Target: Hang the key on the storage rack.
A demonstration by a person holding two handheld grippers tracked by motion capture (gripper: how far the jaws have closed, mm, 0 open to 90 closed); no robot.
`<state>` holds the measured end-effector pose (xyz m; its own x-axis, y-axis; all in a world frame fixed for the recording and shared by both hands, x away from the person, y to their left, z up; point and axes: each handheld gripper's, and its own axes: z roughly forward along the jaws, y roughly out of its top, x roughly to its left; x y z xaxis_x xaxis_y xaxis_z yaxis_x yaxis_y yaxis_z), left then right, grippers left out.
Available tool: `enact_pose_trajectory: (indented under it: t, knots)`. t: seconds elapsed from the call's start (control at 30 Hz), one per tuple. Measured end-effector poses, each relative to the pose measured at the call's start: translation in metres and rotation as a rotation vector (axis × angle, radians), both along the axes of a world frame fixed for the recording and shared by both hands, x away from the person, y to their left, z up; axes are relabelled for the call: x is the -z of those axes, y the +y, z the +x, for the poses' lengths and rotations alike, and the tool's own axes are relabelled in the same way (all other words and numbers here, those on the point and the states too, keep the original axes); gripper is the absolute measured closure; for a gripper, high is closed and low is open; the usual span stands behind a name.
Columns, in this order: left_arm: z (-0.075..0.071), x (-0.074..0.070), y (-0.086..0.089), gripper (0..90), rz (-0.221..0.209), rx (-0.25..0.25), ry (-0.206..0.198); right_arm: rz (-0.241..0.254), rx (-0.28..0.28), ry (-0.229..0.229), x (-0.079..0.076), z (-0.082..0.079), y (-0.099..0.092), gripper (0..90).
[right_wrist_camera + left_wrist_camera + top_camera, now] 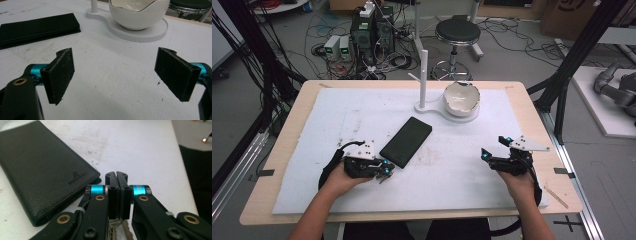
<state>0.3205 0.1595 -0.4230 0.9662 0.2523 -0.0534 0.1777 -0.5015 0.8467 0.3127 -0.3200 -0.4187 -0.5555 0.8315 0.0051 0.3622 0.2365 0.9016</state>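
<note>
Your left gripper (116,192) is clamped on a key ring (115,222) beside the black wallet (42,172); your right gripper (115,75) stands wide, holding nothing.

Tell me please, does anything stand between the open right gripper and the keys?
Nothing visible does. Bare white mat lies between the right gripper and the keys, which the left gripper holds; the wallet lies just beside that path.

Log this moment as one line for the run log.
left tongs: shut on keys | right tongs: open, nothing between | wallet: flat on mat
</note>
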Motion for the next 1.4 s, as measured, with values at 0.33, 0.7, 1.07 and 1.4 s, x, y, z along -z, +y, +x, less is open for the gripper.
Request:
enact_pose_trajectory:
  t: [0.33, 0.7, 1.07, 1.4]
  knots:
    - [-0.005, -0.031, 0.01, 88.3, -0.15, -0.024, -0.038, 0.0, -0.001, -0.002, 0.0, 0.001, 0.001, 16.3]
    - [0.001, -0.069, 0.004, 88.3, -0.212, -0.042, -0.062, 0.041, 0.018, -0.007, -0.001, 0.003, -0.004, 16.3]
    - [0.052, -0.127, -0.019, 88.2, -0.256, -0.075, -0.067, 0.05, 0.012, -0.005, -0.002, 0.002, -0.004, 16.3]
    - [0.108, -0.157, -0.057, 88.2, -0.218, -0.083, -0.083, 0.038, 0.003, -0.01, -0.003, 0.004, 0.002, 16.3]
